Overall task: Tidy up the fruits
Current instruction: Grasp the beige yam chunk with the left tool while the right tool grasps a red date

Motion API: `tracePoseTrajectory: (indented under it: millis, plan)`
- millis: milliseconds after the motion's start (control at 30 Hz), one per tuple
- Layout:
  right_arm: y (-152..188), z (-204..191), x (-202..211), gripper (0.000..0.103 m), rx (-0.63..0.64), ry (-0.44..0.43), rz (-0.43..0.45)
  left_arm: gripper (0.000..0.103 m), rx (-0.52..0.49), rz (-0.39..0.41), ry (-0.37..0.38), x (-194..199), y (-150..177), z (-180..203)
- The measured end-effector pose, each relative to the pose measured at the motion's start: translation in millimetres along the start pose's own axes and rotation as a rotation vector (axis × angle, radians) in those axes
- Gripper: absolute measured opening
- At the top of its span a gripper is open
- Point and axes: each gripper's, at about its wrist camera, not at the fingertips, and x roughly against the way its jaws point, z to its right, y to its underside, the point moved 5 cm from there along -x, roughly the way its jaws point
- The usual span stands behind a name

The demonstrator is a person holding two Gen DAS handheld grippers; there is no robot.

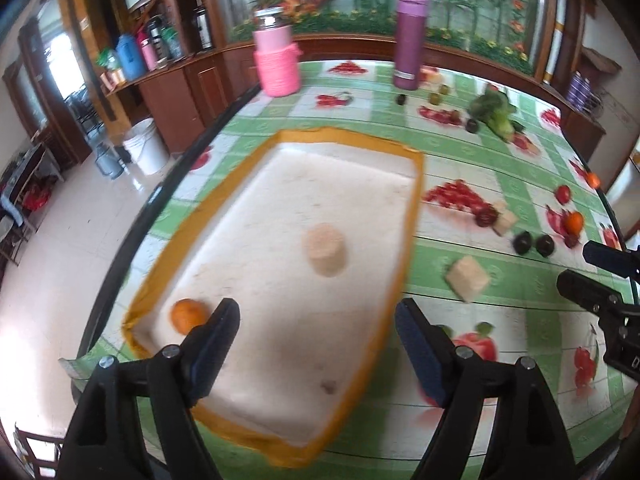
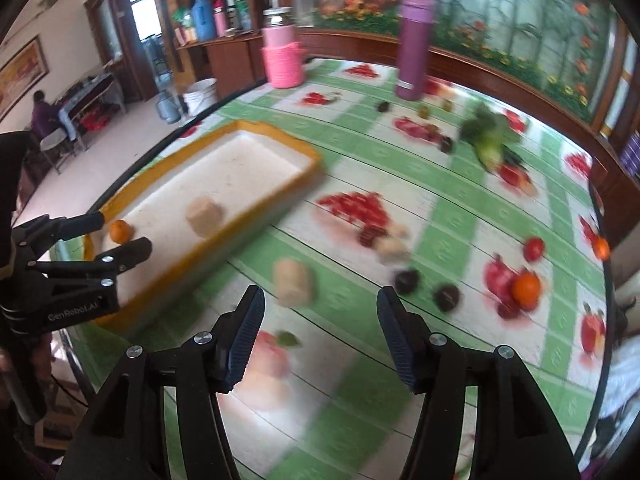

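Note:
A white tray with an orange rim [image 1: 416, 200] [image 2: 312, 160] lies at the table's left side. In it rest an orange [image 1: 186, 316] [image 2: 121, 231] and a beige cylinder [image 1: 325, 250] [image 2: 204, 214]. My left gripper [image 1: 318, 312] [image 2: 126, 231] hangs open over the tray's near end with nothing between its fingers; the orange lies just outside the left finger. My right gripper [image 2: 320, 296] [image 1: 600, 276] is open and empty over the tablecloth. A beige block [image 2: 293, 282] [image 1: 468, 278] lies just beyond it. Further right lie two dark fruits [image 2: 407, 280], another orange [image 2: 526, 288] and a red fruit [image 2: 534, 249].
A pink jar [image 1: 276, 56] and a purple bottle [image 1: 410, 42] stand at the far side. Green leafy vegetables [image 2: 490, 136] and small dark and green fruits lie beyond the tray. One orange [image 2: 601, 248] sits at the table's right edge. A person sits far left [image 2: 42, 114].

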Motion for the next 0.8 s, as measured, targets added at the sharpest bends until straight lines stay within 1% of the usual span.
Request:
tracePoseTrajectory:
  millis: [133, 267, 367, 533, 633, 700, 767, 800]
  plan:
    - [23.2, 55.2, 6.0, 0.058, -0.069, 0.066, -0.02, 0.083, -0.063, -0.01, 0.025, 1.8, 2.3, 36.5]
    - [43.0, 105.4, -1.6, 0.058, -0.123, 0.123, -0.054, 0.083, -0.103, -0.027, 0.043, 2.9, 6.8, 61.0]
    - [48.5, 130.6, -17.1, 0.058, -0.168, 0.109, -0.087, 0.083, -0.12, -0.042, 0.048, 1.1, 10.2, 71.5]
    - [38.1, 144.7, -44.0, 0.058, -0.19, 0.073, -0.097, 0.083, -0.12, -0.069, 0.045, -3.7, 13.3, 78.6]
    - [32.4, 148.9, -58.9, 0.058, -0.182, 0.082, -0.109, 0.083, -0.114, -0.075, 0.038, -5.1, 13.1, 79.7]
    - [31.0, 152.3, -64.9, 0.058, -0.187, 0.071, -0.108, 0.083, -0.109, -0.082, 0.037, -6.8, 12.3, 80.4]
    - [29.4, 155.9, -65.1, 0.051, -0.177, 0.089, -0.092, 0.083, -0.104, -0.09, 0.039, -8.8, 11.6, 81.2]
    - [28.5, 157.9, -65.0, 0.044, -0.17, 0.093, -0.085, 0.083, -0.102, -0.093, 0.04, -10.1, 11.5, 82.2]
